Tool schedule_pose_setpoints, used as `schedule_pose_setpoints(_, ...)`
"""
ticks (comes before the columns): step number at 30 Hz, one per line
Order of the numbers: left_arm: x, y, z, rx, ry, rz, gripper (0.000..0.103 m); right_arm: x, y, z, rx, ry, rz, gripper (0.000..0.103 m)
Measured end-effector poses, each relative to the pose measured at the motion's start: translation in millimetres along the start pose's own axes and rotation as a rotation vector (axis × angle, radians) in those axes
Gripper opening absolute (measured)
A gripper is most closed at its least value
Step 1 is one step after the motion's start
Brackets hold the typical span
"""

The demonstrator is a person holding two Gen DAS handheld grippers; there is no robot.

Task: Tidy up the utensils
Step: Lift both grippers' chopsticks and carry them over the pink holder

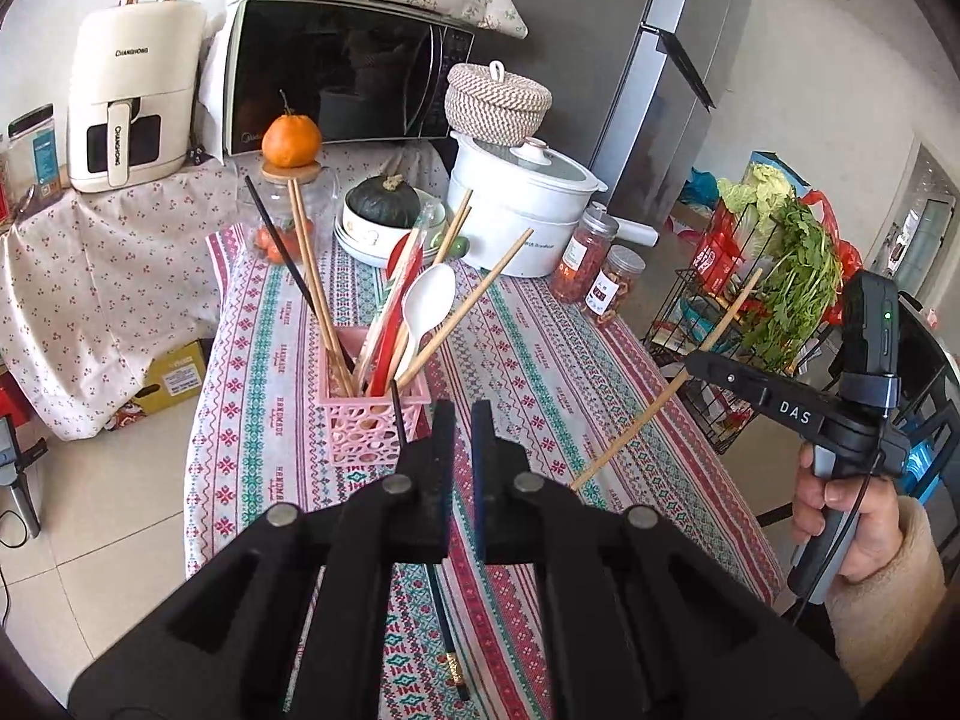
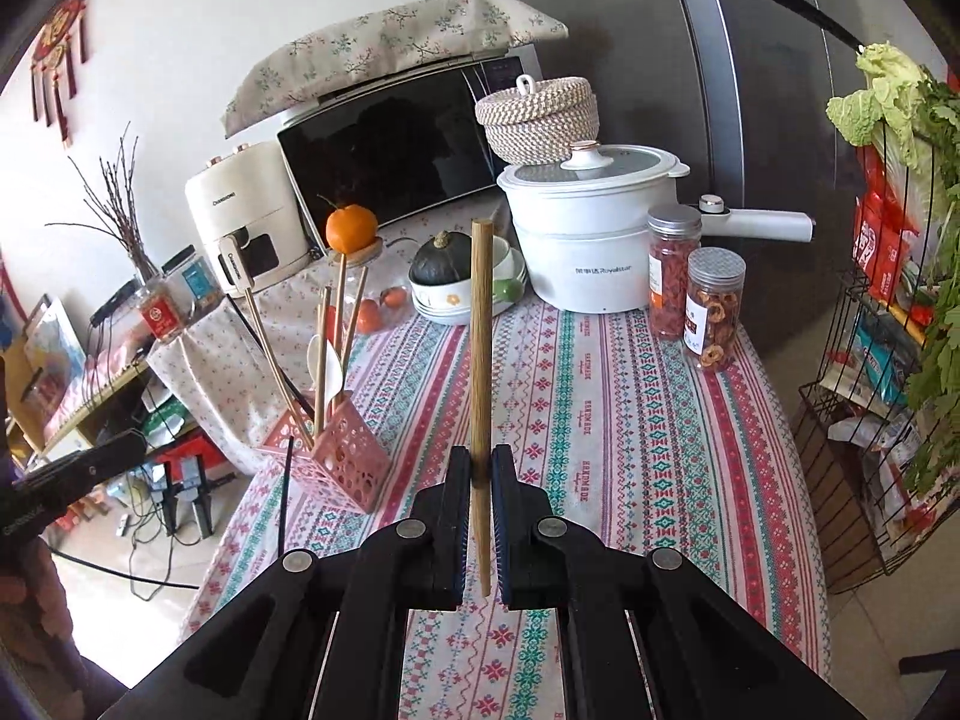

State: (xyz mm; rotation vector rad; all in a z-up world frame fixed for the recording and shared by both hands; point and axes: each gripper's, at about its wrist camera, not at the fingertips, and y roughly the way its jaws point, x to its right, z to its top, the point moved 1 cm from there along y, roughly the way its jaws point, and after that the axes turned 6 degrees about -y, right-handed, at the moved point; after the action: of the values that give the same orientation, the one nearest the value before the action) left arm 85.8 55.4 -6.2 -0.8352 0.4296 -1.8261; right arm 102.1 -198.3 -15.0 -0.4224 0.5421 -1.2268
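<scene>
A pink perforated holder stands on the patterned tablecloth and holds several wooden chopsticks, a black one, a red utensil and a white spoon. My left gripper is just right of the holder with a small gap between its fingers; a black chopstick runs behind the left finger, its tip sticking up and its lower end below the fingers. My right gripper is shut on a wooden chopstick, held upright above the table; it also shows in the left wrist view.
Behind the holder stand a glass jar with an orange on its lid, stacked bowls with a dark squash, a white cooking pot, and two spice jars. A wire rack of vegetables stands right of the table.
</scene>
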Motion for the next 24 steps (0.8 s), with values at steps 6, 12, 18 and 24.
schedule_pose_setpoints(6,-21.1,46.7,-18.8,-0.174,-0.100,0.009,0.052,3.5,3.5,-2.2,-0.019,0.004,0.006,0.007)
schedule_pose_setpoints(12,-28.2,82.3,-30.8,-0.261,-0.109,0.053,0.050,4.2,5.3,-4.7,-0.033,0.004,0.011,0.007)
schedule_pose_setpoints(18,-25.5,87.5,-35.0,-0.294,-0.106,0.061,0.006,4.7,5.8,-7.0,-0.043,0.002,0.014,0.007)
schedule_pose_setpoints(24,-3.6,39.7,-18.7,-0.155,-0.044,0.012,0.006,4.5,-9.1,0.2,0.007,0.008,0.030,0.007)
